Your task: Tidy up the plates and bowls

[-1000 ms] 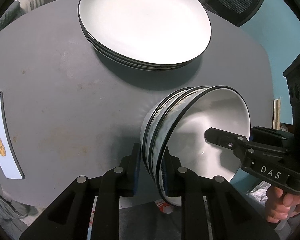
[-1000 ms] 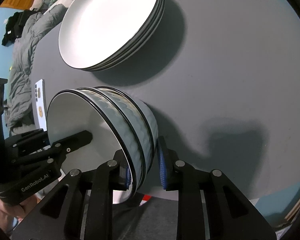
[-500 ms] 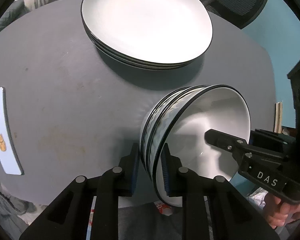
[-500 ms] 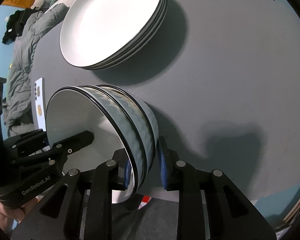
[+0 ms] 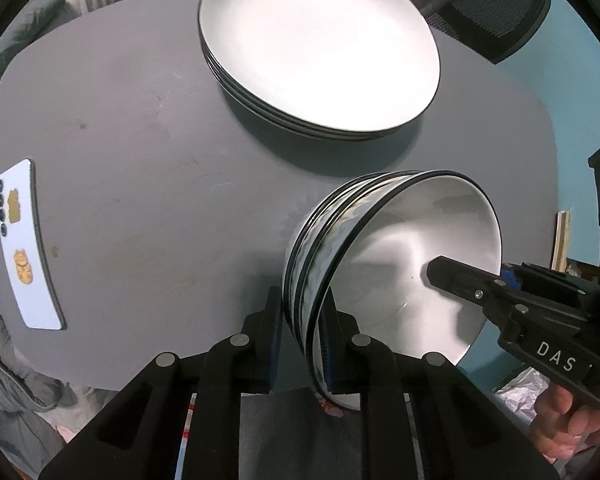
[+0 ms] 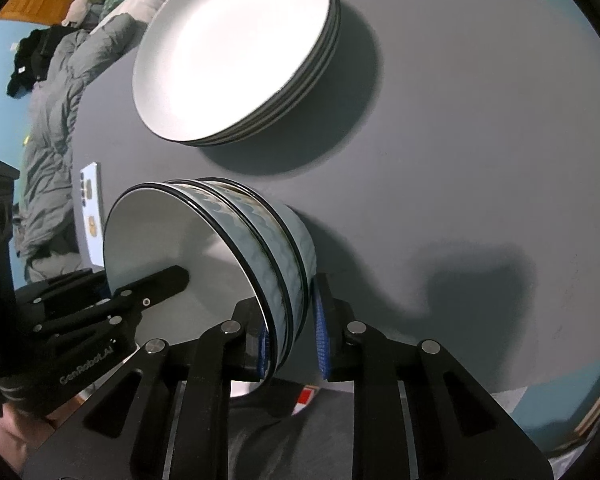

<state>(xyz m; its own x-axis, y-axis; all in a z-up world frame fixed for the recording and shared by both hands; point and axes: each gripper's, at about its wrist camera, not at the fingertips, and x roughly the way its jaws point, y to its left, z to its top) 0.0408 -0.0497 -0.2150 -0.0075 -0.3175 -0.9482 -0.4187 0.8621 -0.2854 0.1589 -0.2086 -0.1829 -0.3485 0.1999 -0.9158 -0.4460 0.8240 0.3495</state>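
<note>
Phone (image 5: 26,246) at table (image 5: 140,160) far left edge. Left gripper (image 5: 302,322) clamps near-left rim of nested bowl stack (image 5: 380,248); stack off table, mouth tilted right. Right gripper (image 6: 292,334) pinches opposite rim. Plate stack (image 5: 320,44) lies beyond, up-table, nearly equidistant from both hands.

Glossy ceramic bowls (image 5: 400,248), plates (image 5: 320,40); matt grey table (image 5: 140,160); black plastic tongs (image 5: 300,332).

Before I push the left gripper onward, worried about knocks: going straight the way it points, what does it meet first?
The left gripper already clamps the stacked bowls; beyond them lies the bare gray table.
</note>
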